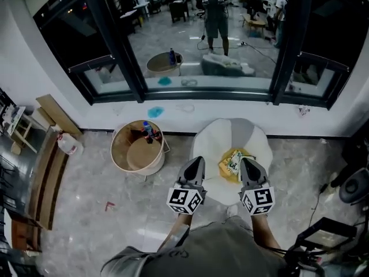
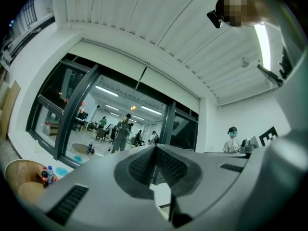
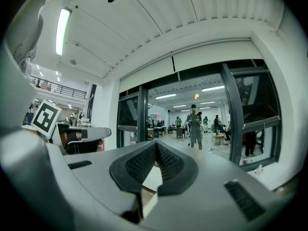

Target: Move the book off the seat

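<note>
In the head view a yellow-green book (image 1: 231, 163) lies on a round white seat (image 1: 214, 140) below the window. My left gripper (image 1: 195, 164) hangs over the seat's near left edge, just left of the book. My right gripper (image 1: 249, 165) sits at the book's right edge, above it. Both point toward the window. In the left gripper view the left gripper (image 2: 155, 150) is shut with nothing between its pads. The right gripper (image 3: 156, 147) in its own view is shut and empty too. Both gripper views look level at the window, so the book is hidden there.
A round wooden basket-table (image 1: 137, 147) with small bottles (image 1: 150, 131) stands left of the seat. Flat wooden boards (image 1: 47, 172) lie on the floor at far left. Dark equipment and a cable (image 1: 340, 201) sit at the right. The window frame (image 1: 196, 94) runs behind the seat.
</note>
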Tool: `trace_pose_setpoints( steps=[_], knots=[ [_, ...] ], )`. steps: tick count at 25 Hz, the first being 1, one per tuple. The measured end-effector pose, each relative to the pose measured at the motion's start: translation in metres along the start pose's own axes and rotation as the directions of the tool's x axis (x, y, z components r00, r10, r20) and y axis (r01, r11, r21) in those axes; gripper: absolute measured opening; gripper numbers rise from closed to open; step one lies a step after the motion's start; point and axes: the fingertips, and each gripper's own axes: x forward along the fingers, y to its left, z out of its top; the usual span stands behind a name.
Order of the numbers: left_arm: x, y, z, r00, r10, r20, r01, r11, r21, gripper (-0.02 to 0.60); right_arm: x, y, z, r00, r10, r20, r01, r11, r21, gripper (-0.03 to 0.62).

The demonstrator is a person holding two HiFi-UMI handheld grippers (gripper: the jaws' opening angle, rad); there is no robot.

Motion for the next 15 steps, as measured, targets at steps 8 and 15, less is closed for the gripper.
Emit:
trace_pose_setpoints(
  steps=[8,15],
  knots=[
    [0.094,-0.029,-0.022,0.995,0.096,-0.034,-0.092,0.991,0.102,0.011,0.038,-0.095,-0.001,0.998,0.065,0.008,-0.065,0.997,0.041,0.015],
    [0.142,-0.045,-0.051,0.989,0.114,-0.096,-0.104,0.989,0.108,0.011,0.060,-0.136,-0.012,0.992,0.124,0.004,-0.124,0.991,0.045,0.015]
  ],
)
